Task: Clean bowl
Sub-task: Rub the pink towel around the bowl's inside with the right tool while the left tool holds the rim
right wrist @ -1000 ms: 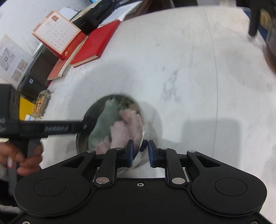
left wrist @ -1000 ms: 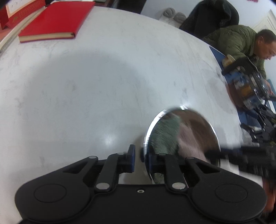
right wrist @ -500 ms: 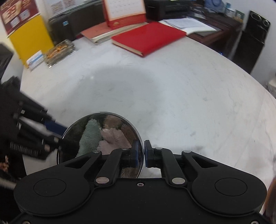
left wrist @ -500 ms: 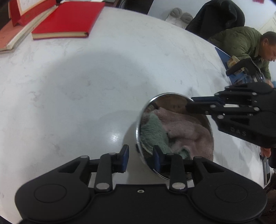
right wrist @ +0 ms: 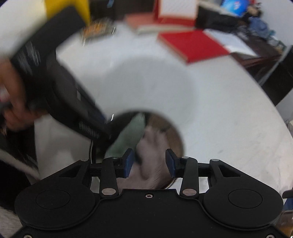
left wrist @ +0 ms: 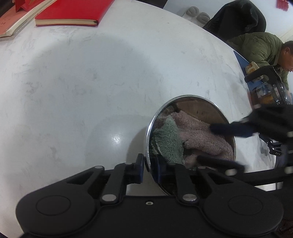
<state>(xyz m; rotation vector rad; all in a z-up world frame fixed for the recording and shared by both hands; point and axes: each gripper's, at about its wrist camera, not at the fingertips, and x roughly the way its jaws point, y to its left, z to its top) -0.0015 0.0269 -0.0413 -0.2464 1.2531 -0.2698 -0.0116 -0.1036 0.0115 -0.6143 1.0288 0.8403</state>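
A steel bowl (left wrist: 199, 108) stands on the white marble table with a pink cloth (left wrist: 201, 133) and a green cloth (left wrist: 168, 141) bunched inside. My left gripper (left wrist: 148, 167) is shut on the bowl's near left rim. From the right, my right gripper (left wrist: 205, 141) reaches over the cloths. In the blurred right wrist view the right gripper (right wrist: 149, 163) hangs over the bowl (right wrist: 174, 135). Its jaws are opening, with the pink cloth (right wrist: 152, 146) between and below the pads. The green cloth (right wrist: 130, 135) lies to the left, under the left gripper (right wrist: 104, 131).
A red book (left wrist: 73, 12) and stacked papers lie at the table's far left edge. A seated person in a green jacket (left wrist: 260, 47) and a glass jug (left wrist: 271, 91) are at the far right. The right wrist view shows the red book (right wrist: 192, 44) and a desk calendar (right wrist: 175, 9).
My right gripper let go of the bowl's rim, rolled and swung over the cloths, and its jaws spread. My left gripper loosened on the rim, then closed on it again.
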